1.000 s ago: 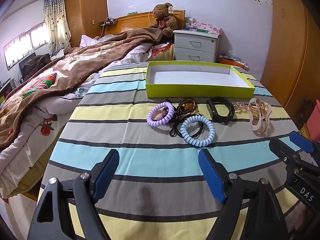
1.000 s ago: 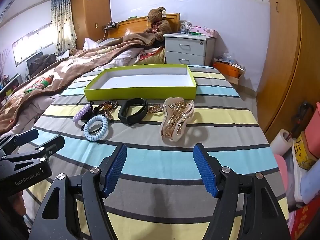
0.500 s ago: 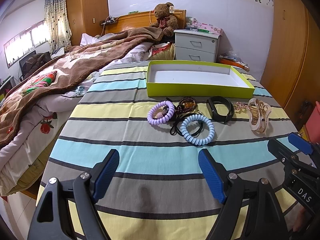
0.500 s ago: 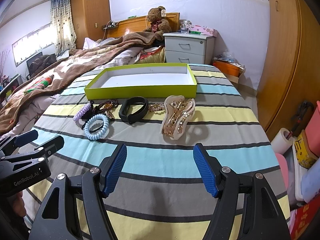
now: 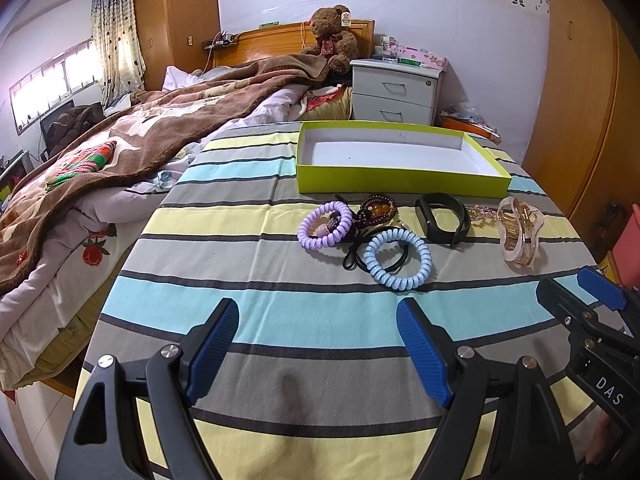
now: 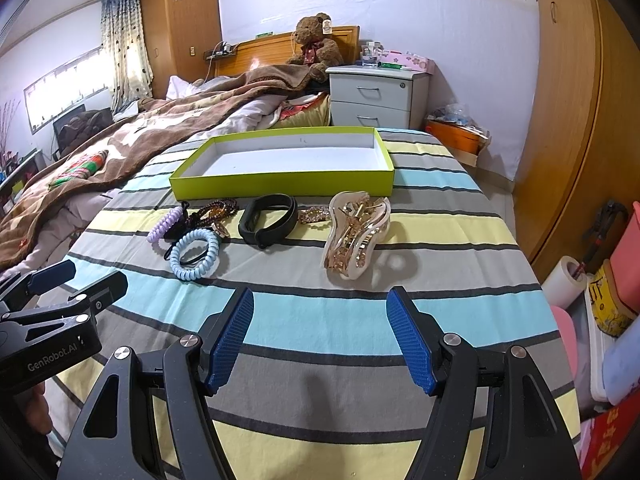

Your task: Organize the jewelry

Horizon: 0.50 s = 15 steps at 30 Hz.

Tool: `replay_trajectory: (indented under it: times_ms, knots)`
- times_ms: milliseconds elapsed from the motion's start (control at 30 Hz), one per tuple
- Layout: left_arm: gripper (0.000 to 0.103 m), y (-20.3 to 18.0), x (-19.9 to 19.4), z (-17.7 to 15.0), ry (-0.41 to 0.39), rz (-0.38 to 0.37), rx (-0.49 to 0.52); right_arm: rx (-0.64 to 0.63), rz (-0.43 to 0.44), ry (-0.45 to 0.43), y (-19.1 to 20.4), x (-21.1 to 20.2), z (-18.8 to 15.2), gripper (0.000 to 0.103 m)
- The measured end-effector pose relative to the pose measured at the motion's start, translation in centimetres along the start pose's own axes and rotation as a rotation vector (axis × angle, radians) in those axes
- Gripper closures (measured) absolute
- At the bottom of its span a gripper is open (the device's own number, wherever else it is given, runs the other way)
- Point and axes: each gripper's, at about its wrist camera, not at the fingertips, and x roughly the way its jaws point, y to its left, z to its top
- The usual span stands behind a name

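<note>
An empty lime-green tray lies on the striped cloth. In front of it lie a purple coil tie, a blue coil tie, a brown bead bracelet, a black band, a small gold chain and a gold hair claw. My left gripper is open and empty, short of the coil ties. My right gripper is open and empty, just short of the hair claw.
The striped table ends at left beside a bed with a brown blanket. A grey nightstand and a teddy bear stand behind. Wardrobe doors and floor clutter are at right.
Both grippers have edged slightly forward toward the jewelry. Their jaws have stayed open and nothing on the table has moved.
</note>
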Motion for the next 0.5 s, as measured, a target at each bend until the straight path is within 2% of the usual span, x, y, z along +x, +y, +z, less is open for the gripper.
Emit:
replay_trajectory:
  times_ms: [500]
  knots:
    - [0.02,-0.16,-0.03,-0.01,0.001,0.004,0.004,-0.001,0.002,0.001,0.11,-0.05,-0.05,0.034]
